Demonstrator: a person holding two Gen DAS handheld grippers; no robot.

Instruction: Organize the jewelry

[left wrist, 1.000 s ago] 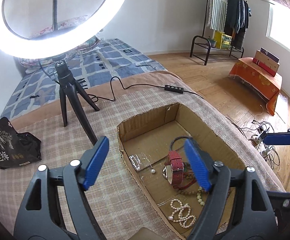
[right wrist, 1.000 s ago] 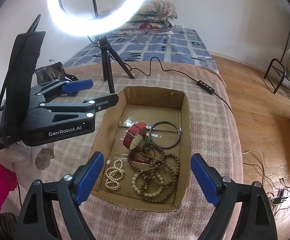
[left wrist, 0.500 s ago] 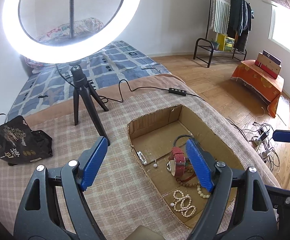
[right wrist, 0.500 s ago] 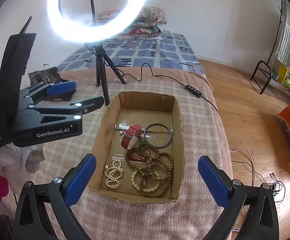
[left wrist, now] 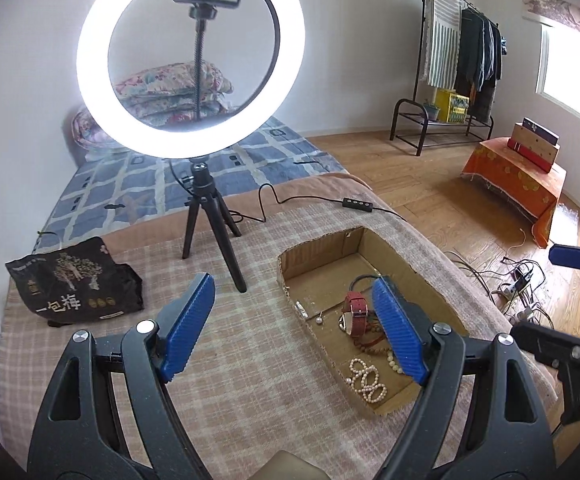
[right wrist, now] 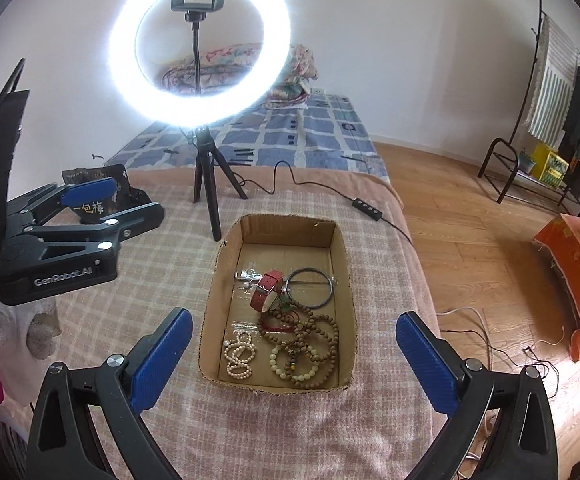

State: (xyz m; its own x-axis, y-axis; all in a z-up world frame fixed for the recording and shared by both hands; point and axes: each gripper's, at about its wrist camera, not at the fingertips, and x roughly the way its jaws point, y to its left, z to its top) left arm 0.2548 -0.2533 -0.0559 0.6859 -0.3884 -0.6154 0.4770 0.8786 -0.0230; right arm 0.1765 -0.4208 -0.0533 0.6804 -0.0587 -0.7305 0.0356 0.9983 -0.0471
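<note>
A shallow cardboard box (right wrist: 342, 256) sits on a checked blanket and also shows in the left wrist view (left wrist: 418, 276). It holds a red watch (right wrist: 265, 289), a dark bangle (right wrist: 310, 287), a white pearl bracelet (right wrist: 240, 354), brown and pale bead bracelets (right wrist: 310, 340) and a small pearl earring (left wrist: 319, 321). My right gripper (right wrist: 294, 360) is open and empty, above the near end of the box. My left gripper (left wrist: 294, 332) is open and empty, above the blanket at the box's left edge. The left gripper's body also shows in the right wrist view (right wrist: 62, 248).
A lit ring light on a black tripod (right wrist: 206, 184) stands behind the box, its cable and inline switch (right wrist: 366, 205) trailing right. A black printed bag (left wrist: 74, 280) lies at the left. The bed's right edge drops to a wooden floor (right wrist: 470, 240).
Both grippers have pulled back and risen from the box, so the box looks smaller and the whole ring light is in view. Both stay open and empty.
</note>
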